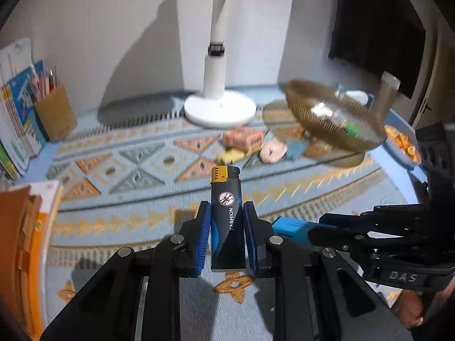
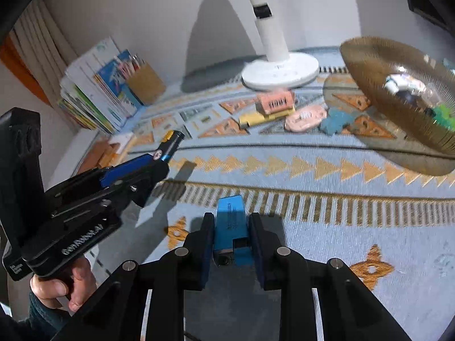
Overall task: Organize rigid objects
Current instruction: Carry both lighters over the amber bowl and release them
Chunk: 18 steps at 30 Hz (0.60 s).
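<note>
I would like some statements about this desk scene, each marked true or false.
1. The left gripper is shut on the black lighter. True.
2. The right gripper is empty. False: it is shut on a blue lighter.
3. The white lamp base stands behind the erasers. True.
4. The ribbed brown glass bowl is empty. False: small items lie inside it.

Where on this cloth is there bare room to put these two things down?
Bare cloth lies in front, between the triangle border and the grippers, and between the pencil cup and lamp base. Crowded: the erasers by the gold bowl.
</note>
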{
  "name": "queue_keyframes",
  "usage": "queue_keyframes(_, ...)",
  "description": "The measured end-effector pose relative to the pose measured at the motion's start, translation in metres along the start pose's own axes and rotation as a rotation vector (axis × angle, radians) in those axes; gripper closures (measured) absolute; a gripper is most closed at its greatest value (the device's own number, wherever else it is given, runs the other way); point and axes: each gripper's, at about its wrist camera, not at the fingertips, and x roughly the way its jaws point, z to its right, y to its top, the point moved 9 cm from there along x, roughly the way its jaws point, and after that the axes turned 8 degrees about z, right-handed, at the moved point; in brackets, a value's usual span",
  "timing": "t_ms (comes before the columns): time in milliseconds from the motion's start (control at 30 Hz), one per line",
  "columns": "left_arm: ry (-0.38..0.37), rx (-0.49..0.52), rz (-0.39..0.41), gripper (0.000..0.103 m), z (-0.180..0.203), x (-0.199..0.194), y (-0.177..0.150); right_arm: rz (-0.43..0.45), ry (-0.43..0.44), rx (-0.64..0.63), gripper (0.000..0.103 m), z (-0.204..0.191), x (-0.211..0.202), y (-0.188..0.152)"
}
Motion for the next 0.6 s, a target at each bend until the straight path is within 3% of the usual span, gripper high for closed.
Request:
queue_keyframes(367, -0.025, -0.011, 0.073, 0.083, 0.004, -0.025, 0.02, 0.035, -0.058, 0.031, 0.079, 0.03, -0.026, -0.002)
queue_keyframes(600, -0.047, 0.017, 0.128, 0.083, 0.023, -0.035, 0.046, 0.146, -0.119, 0.027, 0.079, 0.047, -0.072, 0.032)
